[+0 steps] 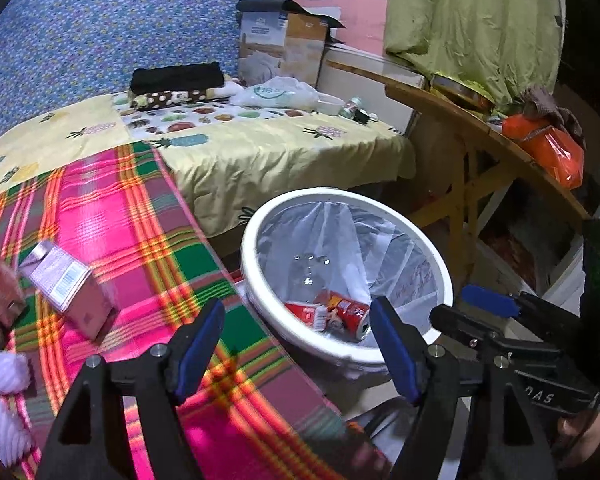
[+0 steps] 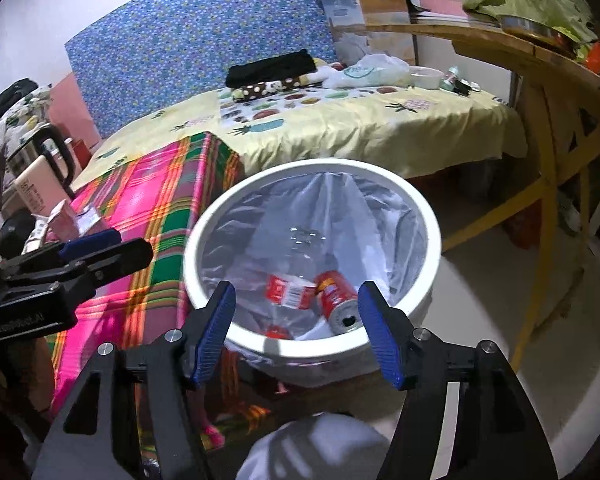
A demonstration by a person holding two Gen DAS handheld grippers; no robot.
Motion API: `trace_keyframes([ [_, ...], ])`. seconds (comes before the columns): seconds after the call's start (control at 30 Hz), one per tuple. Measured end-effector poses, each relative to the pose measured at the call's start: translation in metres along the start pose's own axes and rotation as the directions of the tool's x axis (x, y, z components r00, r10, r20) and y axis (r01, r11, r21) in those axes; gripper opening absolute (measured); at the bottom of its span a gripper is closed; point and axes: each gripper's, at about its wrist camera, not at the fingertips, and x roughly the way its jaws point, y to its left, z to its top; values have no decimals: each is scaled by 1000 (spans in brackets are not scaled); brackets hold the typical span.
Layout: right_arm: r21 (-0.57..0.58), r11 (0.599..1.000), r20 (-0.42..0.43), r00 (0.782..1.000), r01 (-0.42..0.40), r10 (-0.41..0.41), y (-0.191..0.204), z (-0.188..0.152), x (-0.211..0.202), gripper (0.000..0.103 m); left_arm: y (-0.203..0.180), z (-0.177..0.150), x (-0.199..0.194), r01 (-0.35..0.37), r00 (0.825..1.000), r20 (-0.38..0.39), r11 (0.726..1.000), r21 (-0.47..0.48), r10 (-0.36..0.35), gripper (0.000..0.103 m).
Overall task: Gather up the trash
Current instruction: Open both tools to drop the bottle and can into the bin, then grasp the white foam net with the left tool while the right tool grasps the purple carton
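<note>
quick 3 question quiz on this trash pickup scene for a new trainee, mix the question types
1. True or false: the red can lies inside the white bin.
2. Multiple choice: the pink carton rests on A) the plaid cloth B) the wooden table C) the floor.
3. Short answer: what does the right gripper hold?

Key
1. True; it lies beside a clear plastic bottle on the bin's liner.
2. A.
3. Nothing; its jaws stand open above the bin, and the left gripper is open and empty too.
</note>
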Motion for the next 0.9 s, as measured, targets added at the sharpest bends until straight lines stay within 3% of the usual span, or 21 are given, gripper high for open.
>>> trace_keyframes([
  [0.37, -91, 989, -5, 993, -121, 121, 39, -2, -3, 65, 35, -31, -40, -108, 993, 28, 991, -76, 111, 75],
  [0.9, -196, 947, -58, 967, -254, 247, 92, -13, -3, 65, 83, -70, -87, -249, 965, 40, 954, -166, 259, 71],
])
